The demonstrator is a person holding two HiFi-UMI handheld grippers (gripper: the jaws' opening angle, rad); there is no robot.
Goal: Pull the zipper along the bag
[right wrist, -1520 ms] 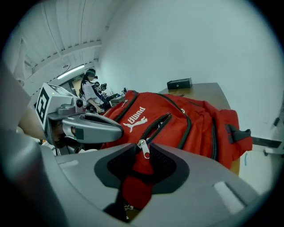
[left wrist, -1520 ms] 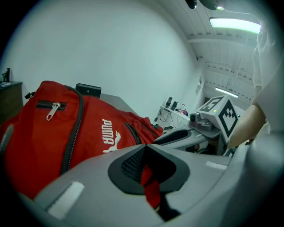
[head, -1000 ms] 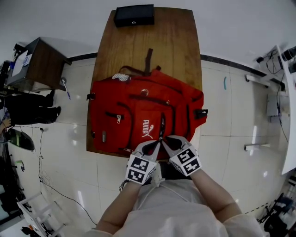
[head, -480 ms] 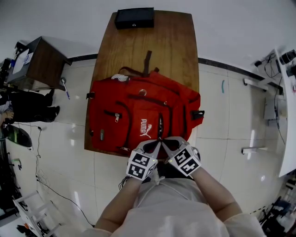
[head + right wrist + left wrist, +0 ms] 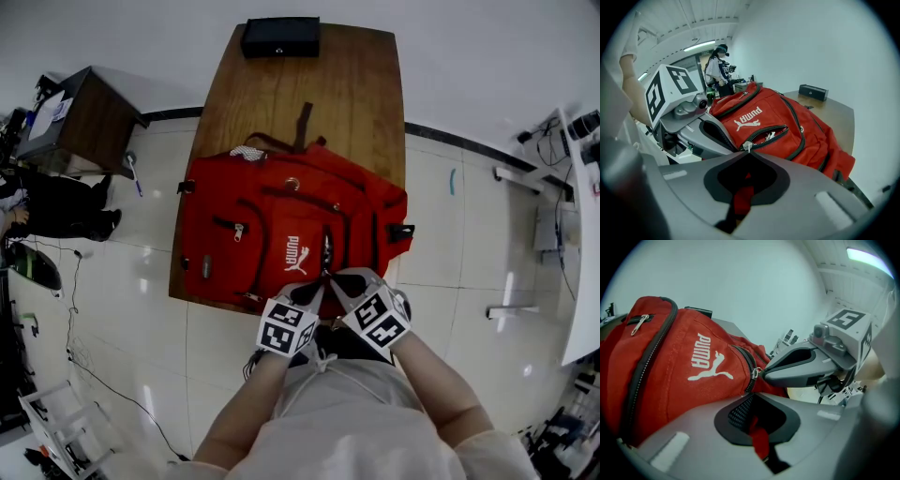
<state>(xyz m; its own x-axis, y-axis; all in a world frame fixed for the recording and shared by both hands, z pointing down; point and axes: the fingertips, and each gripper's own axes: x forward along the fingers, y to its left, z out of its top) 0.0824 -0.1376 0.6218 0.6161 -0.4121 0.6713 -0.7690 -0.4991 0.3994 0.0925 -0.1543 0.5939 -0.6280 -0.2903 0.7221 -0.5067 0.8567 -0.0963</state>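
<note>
Right gripper tight on zipper pull

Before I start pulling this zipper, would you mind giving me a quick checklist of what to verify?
1. Grip: right hand-held gripper shut on the zipper pull: ok.
2. Brace: left hand-held gripper pinching the red backpack beside it: ok.
3. Path: pocket opening free of snags: cannot tell; small light items show inside.
4. Support: red backpack lies flat on the wooden table: ok.
5. Clearance: black box stands apart from the red backpack: ok.
</note>
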